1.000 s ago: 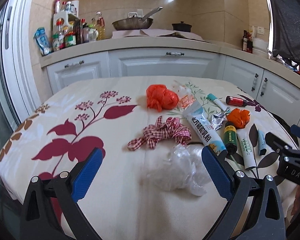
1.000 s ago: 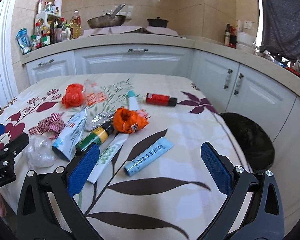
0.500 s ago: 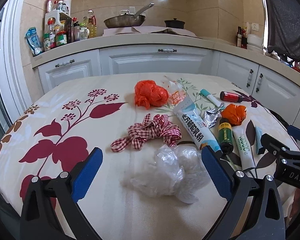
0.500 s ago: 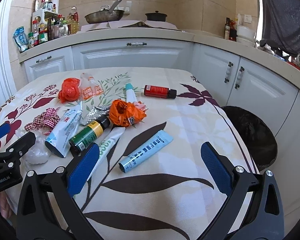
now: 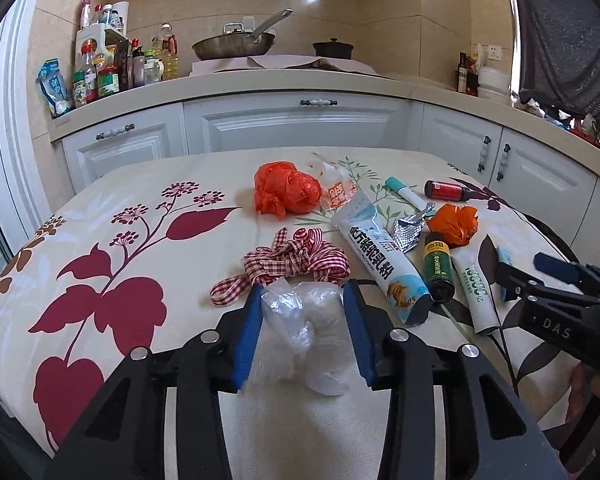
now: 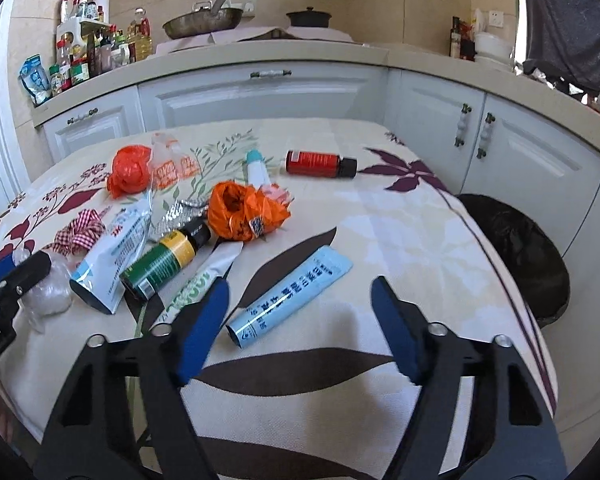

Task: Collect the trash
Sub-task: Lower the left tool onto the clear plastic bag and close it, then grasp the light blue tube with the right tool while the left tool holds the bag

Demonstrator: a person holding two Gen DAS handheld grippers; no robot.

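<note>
My left gripper (image 5: pixel 304 300) is shut on a crumpled clear plastic bag (image 5: pixel 300 328) that lies on the flowered tablecloth (image 5: pixel 140 248); the bag also shows in the right wrist view (image 6: pixel 46 292). My right gripper (image 6: pixel 300 292) is open, its jaws on either side of a light blue tube (image 6: pixel 288 296) without touching it. Beyond lie a red checked ribbon (image 5: pixel 292 260), an orange bag (image 5: pixel 286 192), a second orange bag (image 6: pixel 244 212), a large white tube (image 5: pixel 380 256), a green bottle (image 6: pixel 168 256), a white-green tube (image 6: pixel 204 280), foil (image 5: pixel 408 232) and a red bottle (image 6: pixel 320 162).
A black-lined trash bin (image 6: pixel 516 248) stands on the floor off the table's right edge. White cabinets (image 5: pixel 292 120) and a counter with a pan (image 5: pixel 236 44) and condiment bottles (image 5: pixel 100 68) run behind the table. A clear printed wrapper (image 5: pixel 336 188) and a teal-capped tube (image 5: pixel 404 194) lie further back.
My left gripper has moved forward and closed its jaws on the clear plastic bag. My right gripper has moved toward the blue tube and its jaws have narrowed but stay open.
</note>
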